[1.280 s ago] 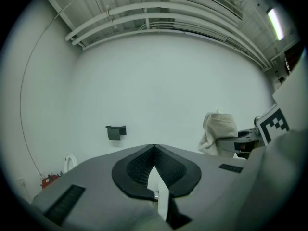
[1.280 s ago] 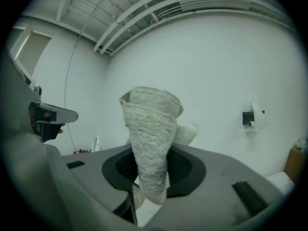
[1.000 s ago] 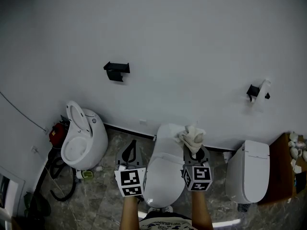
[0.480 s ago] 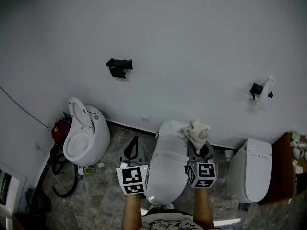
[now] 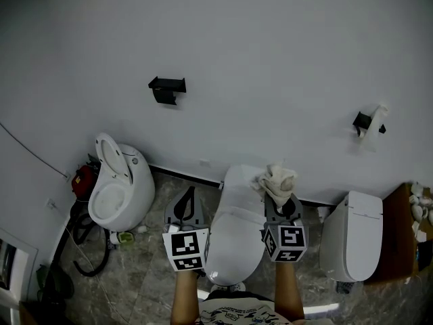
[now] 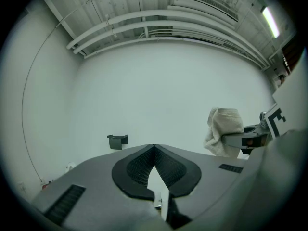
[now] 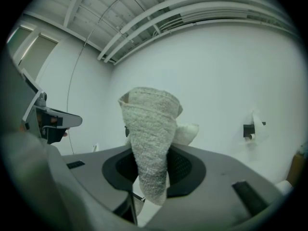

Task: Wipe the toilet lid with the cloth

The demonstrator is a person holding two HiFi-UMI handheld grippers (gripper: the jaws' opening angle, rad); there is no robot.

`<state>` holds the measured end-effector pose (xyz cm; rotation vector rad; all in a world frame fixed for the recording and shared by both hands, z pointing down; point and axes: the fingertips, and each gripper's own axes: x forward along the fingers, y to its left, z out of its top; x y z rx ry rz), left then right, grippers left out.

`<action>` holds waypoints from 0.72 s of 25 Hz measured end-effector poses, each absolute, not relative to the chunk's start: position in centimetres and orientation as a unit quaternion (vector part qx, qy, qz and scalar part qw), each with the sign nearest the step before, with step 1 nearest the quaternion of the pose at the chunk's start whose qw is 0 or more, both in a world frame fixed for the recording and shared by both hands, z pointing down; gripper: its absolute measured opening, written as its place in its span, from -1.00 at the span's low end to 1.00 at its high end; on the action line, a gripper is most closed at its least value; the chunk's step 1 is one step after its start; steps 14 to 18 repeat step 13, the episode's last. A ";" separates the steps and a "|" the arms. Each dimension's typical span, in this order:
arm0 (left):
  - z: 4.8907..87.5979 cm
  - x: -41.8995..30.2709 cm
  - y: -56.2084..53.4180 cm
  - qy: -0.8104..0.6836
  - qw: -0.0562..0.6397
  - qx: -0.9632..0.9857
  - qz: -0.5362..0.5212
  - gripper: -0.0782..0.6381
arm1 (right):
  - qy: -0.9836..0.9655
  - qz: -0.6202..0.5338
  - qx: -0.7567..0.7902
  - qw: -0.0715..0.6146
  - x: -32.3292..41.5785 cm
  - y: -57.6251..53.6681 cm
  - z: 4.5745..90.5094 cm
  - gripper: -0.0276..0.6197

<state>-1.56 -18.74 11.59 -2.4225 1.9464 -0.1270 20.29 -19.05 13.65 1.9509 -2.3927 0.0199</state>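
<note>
A white toilet with its lid (image 5: 235, 239) down stands straight below me in the head view. My right gripper (image 5: 280, 196) is shut on a bunched off-white cloth (image 5: 276, 179), held over the back right of that toilet. In the right gripper view the cloth (image 7: 149, 143) hangs out of the jaws and hides the fingertips. My left gripper (image 5: 189, 195) hovers left of the toilet with its pads (image 6: 142, 165) pressed together on nothing. In the left gripper view, the cloth (image 6: 223, 129) and the right gripper (image 6: 242, 139) show to the right.
A second toilet (image 5: 120, 196) with its lid up stands at the left, with a red object and dark hoses beside it. A third toilet (image 5: 352, 239) is at the right. On the wall are a black holder (image 5: 167, 89) and a paper-roll holder (image 5: 369, 122). The floor is marbled stone.
The view has shifted slightly. Both grippers keep nearly the same stance, and the cloth stays clamped in the right one.
</note>
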 end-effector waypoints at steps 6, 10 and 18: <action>11.8 -1.9 -18.8 0.625 0.013 -0.780 -0.040 -0.77 | -0.773 0.004 0.634 0.030 20.2 -18.9 13.5 -0.57; 11.8 -2.2 -18.9 0.624 0.012 -0.780 -0.041 -0.77 | -0.771 0.004 0.636 0.029 20.2 -19.0 13.4 -0.57; 11.8 -2.3 -19.0 0.624 0.013 -0.781 -0.040 -0.77 | -0.770 0.004 0.637 0.028 20.1 -19.0 13.3 -0.57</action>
